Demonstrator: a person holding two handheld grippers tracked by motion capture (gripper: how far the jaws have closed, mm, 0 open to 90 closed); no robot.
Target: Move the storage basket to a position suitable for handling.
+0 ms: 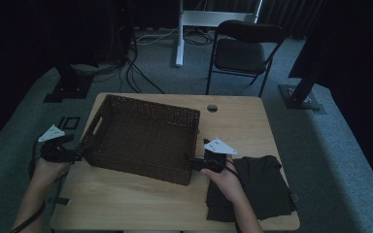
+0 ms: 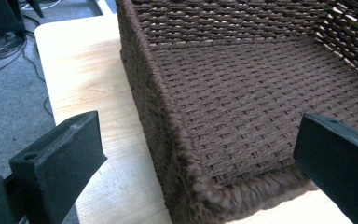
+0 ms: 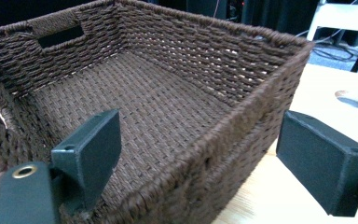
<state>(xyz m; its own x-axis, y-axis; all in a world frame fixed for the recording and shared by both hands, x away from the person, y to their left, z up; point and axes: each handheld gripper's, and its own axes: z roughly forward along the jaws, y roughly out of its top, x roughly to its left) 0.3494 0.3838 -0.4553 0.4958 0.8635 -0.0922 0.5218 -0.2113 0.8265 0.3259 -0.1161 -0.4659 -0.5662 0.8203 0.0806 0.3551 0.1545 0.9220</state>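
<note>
A brown wicker basket (image 1: 143, 138) sits on the left half of the wooden table (image 1: 252, 131), its long axis running left to right, slightly skewed. The left gripper (image 1: 80, 153) straddles its left rim, the right gripper (image 1: 193, 162) its right rim, both with jaws wide. A dark cloth (image 1: 262, 187) lies near-right.

Basket (image 1: 143, 138): dark brown woven cord or wicker, tight ribbed weave, rough and matt; rim bound in thicker twisted cord, slightly fuzzy in the left gripper view.
Table (image 1: 252, 128): pale wood-grain top, smooth, faint sheen.
Left gripper (image 2: 200, 158) and right gripper (image 3: 200, 154): jaws of black moulded plastic, matt, faces flat with a fine grain; a brass-coloured eyelet by one right jaw.
Dark cloth (image 1: 264, 187): soft, matt, folded, creased.
Floor (image 1: 330, 145): grey carpet, short nap.
Chair (image 1: 243, 48): dark padded seat, thin black metal frame.
</note>
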